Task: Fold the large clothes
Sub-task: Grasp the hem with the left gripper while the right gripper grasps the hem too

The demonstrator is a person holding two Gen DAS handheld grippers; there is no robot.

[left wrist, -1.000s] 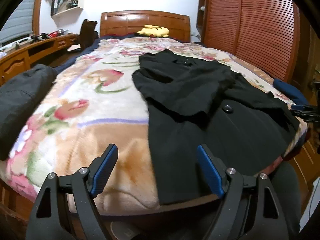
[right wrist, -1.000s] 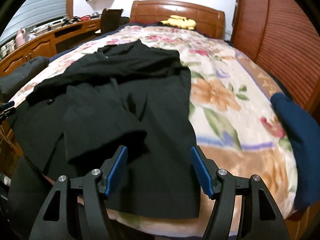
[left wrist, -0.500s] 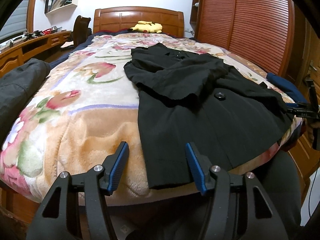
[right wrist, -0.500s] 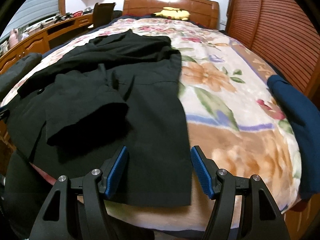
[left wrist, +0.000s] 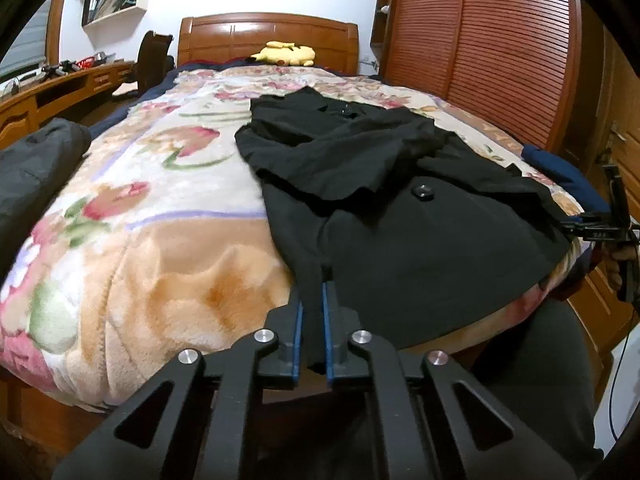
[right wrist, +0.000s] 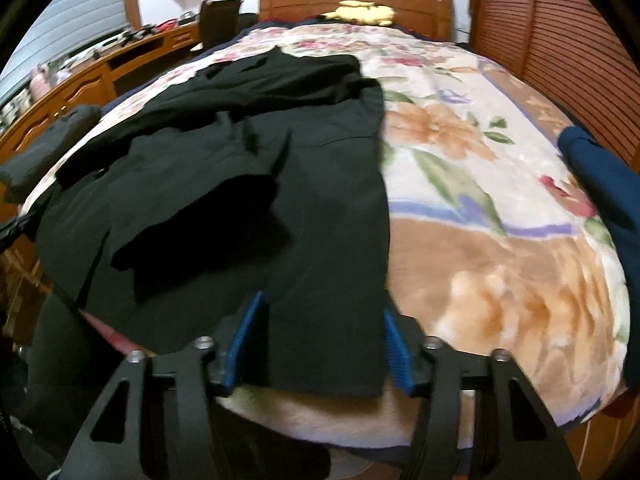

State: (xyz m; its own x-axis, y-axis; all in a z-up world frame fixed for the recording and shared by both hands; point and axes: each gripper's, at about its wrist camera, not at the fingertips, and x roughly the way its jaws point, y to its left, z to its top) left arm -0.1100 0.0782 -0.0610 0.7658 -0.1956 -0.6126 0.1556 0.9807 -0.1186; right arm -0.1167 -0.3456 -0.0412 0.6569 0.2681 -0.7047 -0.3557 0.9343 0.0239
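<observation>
Your left claw (left wrist: 311,300) has just closed, pinching the black coat (left wrist: 400,216) at its near hem corner. Your right claw (right wrist: 320,344) is closing, still apart, astride the other corner. Coat lies flat at the bed (left wrist: 160,264) foot; bare blanket either side.

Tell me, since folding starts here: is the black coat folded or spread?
Mostly spread: the black coat lies lengthwise on the bed, sleeves folded across its front.

Dim warm indoor light, fisheye-curved dark edges, right wrist view motion-blurred
</observation>
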